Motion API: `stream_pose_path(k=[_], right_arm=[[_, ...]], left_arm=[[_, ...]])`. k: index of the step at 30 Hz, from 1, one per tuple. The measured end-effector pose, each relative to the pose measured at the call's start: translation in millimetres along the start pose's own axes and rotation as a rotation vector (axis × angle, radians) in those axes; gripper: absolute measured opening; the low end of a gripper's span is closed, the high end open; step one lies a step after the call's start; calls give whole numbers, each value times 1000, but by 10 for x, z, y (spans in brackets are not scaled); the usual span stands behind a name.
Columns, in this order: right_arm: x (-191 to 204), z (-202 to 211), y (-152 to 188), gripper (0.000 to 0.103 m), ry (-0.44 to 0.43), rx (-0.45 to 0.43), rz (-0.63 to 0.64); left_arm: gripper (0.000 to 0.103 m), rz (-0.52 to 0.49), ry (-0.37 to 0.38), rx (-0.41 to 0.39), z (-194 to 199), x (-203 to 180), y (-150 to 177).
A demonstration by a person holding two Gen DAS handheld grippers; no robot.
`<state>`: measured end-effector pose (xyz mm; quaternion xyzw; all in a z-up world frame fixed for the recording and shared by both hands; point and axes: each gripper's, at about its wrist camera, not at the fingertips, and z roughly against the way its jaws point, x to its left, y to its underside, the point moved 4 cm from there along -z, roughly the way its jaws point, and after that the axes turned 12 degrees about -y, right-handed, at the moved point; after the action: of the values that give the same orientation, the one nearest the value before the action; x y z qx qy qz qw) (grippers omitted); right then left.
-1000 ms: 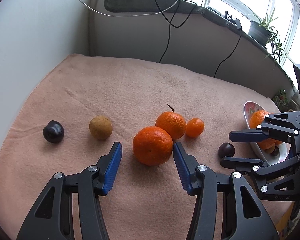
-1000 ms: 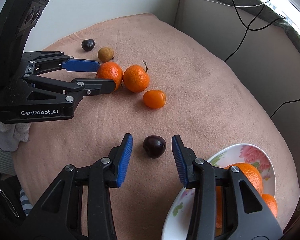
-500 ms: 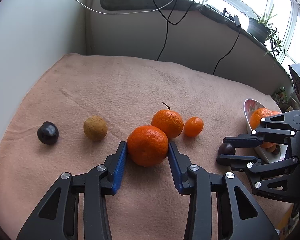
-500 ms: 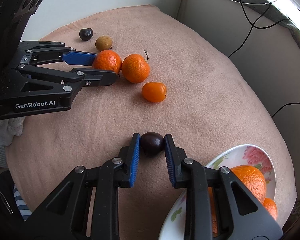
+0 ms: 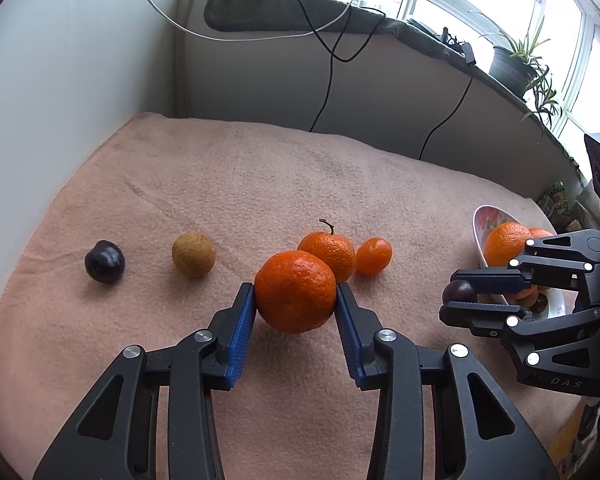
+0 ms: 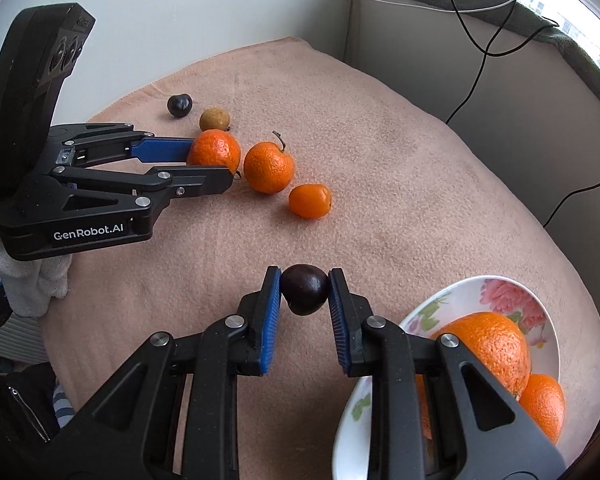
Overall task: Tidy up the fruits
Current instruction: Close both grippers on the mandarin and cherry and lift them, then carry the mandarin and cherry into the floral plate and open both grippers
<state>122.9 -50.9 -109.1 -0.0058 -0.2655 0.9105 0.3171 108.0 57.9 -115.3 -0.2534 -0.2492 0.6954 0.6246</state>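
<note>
My left gripper (image 5: 296,300) is shut on a large orange (image 5: 295,297), which also shows in the right wrist view (image 6: 214,151). My right gripper (image 6: 304,286) is shut on a dark plum (image 6: 304,294), seen from the left wrist view (image 5: 459,291) beside the floral bowl (image 5: 485,221). The bowl (image 6: 496,292) holds oranges (image 6: 496,346). On the pink blanket lie a stemmed orange (image 5: 331,249), a small orange (image 5: 374,256), a brown round fruit (image 5: 193,254) and a second dark plum (image 5: 104,261).
The blanket (image 5: 260,176) covers a surface against a white wall (image 5: 80,80). Black cables (image 5: 328,76) hang from a window ledge with a potted plant (image 5: 512,64). A white cloth (image 6: 40,272) lies at the blanket's left edge in the right wrist view.
Both grippers have closed: the left on the large orange, the right on the dark plum. Both fruits now sit slightly higher in the jaws than a second ago.
</note>
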Motion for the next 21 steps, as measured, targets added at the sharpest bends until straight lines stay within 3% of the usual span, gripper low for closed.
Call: stream_pose_path(k=[11,21], right_arm=[[-32,389,136,25,-10,-107,-83],[-138,780,394,25,4,-211,-177]], left_arm=[[38,21,31,-36,261,-36,36],[38,1,87,-71,500,-297,43]])
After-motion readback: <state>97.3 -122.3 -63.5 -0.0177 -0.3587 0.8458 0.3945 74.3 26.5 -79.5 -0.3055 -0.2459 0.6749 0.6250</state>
